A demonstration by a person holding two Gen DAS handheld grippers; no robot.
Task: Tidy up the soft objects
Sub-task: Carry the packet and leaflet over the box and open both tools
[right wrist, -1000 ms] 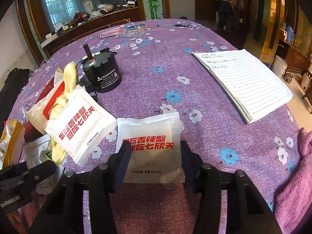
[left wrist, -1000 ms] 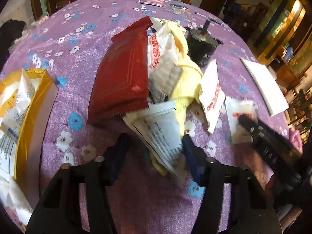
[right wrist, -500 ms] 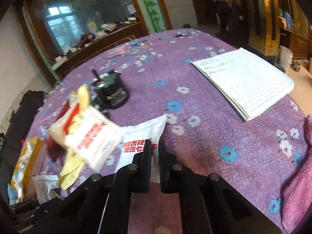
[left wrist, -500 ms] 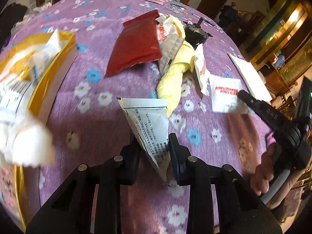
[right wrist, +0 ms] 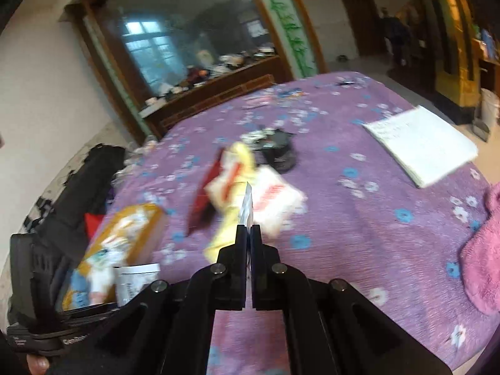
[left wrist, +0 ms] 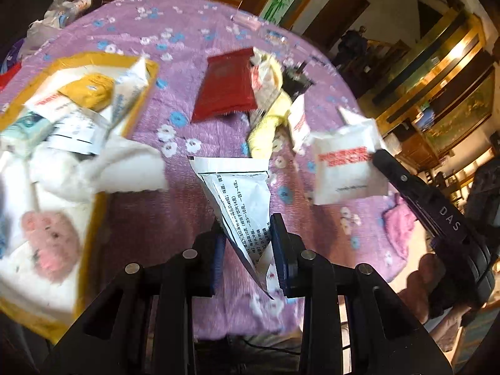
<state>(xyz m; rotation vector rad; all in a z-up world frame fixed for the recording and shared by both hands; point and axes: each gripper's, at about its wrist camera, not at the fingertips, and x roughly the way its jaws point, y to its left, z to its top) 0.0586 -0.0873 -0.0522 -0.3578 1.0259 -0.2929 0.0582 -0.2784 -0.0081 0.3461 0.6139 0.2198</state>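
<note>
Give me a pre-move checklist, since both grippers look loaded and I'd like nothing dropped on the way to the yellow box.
1. Left gripper shut on the white printed foil sachet: ok.
2. Right gripper shut on the white red-lettered packet, seen edge-on: ok.
3. Both packets lifted off the purple floral tablecloth: ok.
4. Open yellow cardboard box in view left of the sachet: ok.
5. Free room in the box, already holding packets and a white plush toy: cannot tell.
</note>
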